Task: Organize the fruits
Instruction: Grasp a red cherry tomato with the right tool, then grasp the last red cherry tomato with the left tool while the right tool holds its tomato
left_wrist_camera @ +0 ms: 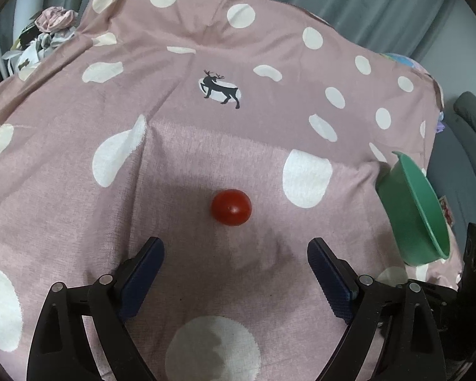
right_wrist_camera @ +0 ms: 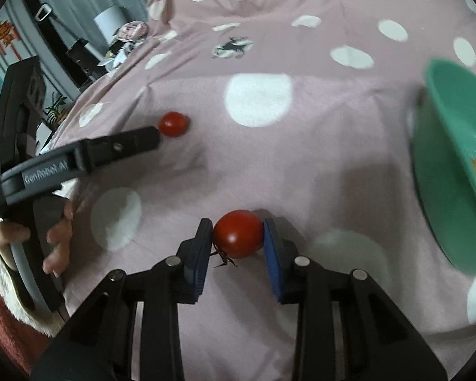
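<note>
The right hand-held gripper (right_wrist_camera: 238, 233) was clamped on a red tomato (right_wrist_camera: 238, 234), its two blue pads pressing the fruit's left and right flanks at the lower centre of the right wrist view. The likely step was carrying this tomato to the green bowl (right_wrist_camera: 453, 171) at the right edge of that frame. To do it well, the squeeze had to stay light, since the skin looked thin and taut and would probably split or slip under a hard pinch. The fruit ought to be lifted clear of the pink spotted cloth (right_wrist_camera: 301, 165) before swinging right, then released low over the bowl's rim rather than dropped from height, because the bowl sat tilted and something yellowish already lay inside it.

The left hand-held gripper (left_wrist_camera: 235, 249) stood wide open, nothing between its pads, aimed at a second tomato (left_wrist_camera: 231, 207) lying on the cloth just ahead of the fingertips, in the middle of the left wrist view. In the right wrist view that same fruit appeared at the centre left, just beyond the tip of the left tool.

The gripped tomato was round, glossy and deep red, with a small highlight on its lower left and a dark dried stem curling beneath it. The loose one was smaller in frame, smooth and equally red.
</note>
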`<state>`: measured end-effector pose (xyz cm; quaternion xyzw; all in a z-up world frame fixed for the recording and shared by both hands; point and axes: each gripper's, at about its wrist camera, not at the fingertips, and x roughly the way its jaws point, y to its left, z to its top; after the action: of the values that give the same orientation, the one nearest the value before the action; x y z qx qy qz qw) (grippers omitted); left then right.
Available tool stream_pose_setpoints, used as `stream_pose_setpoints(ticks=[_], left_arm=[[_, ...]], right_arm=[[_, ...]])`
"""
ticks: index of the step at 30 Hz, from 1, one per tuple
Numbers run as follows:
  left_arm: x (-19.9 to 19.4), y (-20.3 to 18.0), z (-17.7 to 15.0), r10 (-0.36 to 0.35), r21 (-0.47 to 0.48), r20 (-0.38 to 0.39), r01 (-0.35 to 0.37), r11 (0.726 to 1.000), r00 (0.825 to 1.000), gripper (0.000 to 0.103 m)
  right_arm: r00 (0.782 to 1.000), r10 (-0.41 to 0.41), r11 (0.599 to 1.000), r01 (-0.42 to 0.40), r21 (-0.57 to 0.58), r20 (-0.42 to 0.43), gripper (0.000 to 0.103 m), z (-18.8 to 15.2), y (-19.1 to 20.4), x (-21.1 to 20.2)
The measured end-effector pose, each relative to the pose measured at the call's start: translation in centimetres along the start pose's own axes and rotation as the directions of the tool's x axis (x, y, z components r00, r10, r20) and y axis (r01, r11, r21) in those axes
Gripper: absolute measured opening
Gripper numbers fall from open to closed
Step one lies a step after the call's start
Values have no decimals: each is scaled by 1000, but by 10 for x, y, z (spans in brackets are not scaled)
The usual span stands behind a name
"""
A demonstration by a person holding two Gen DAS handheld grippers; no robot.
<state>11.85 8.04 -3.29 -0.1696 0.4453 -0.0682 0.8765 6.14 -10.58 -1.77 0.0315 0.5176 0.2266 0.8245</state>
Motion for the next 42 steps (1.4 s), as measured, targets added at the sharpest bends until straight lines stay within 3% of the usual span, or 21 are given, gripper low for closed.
stream_pose_setpoints(ticks=[2,6,9,14,17,20,24,28,32,37,39,42], left_arm=[[2,-3,1,15,16,-9,-14,1000,1000,92],[12,-15,2,10,81,-59,-6,997,998,92],[21,-30,9,45,151,-93,-31,988,995,92],[33,-49,15,206,309,39,-208,928,978,92],[54,-35,14,174,272,-57,-153,950,983,82],[52,-27,20,175,235,-11,-168,958,985,72],[56,-30,18,185,256,-3,-179,950,983,72],[53,-24,19,139,216,1,-136,967,990,69],[50,-24,19,176,218,-7,-170,961,984,52],[49,-30,14,203,275,-32,-186,943,979,46],[47,-27,15,193,257,-27,-180,949,981,32],[46,-21,17,164,222,-22,-155,963,986,31]], right_arm=[[998,65,998,-65,16,8,33,-3,-4,-8],[997,77,997,-77,-16,-3,33,-7,-2,-15],[996,88,996,-89,-14,-13,33,-4,-4,-10],[991,129,991,-131,-26,-47,33,0,-2,3],[987,154,988,-154,-3,-52,32,3,-6,4],[987,156,988,-157,-8,-46,32,2,-5,4],[986,161,987,-161,-5,-42,32,2,-6,4],[987,158,987,-159,-11,-38,32,1,-5,3],[986,165,986,-165,8,-35,33,0,-8,3],[986,160,987,-160,5,-34,33,1,-8,4],[987,155,988,-155,-2,-33,33,1,-7,4],[989,145,989,-146,-10,-31,33,1,-6,3]])
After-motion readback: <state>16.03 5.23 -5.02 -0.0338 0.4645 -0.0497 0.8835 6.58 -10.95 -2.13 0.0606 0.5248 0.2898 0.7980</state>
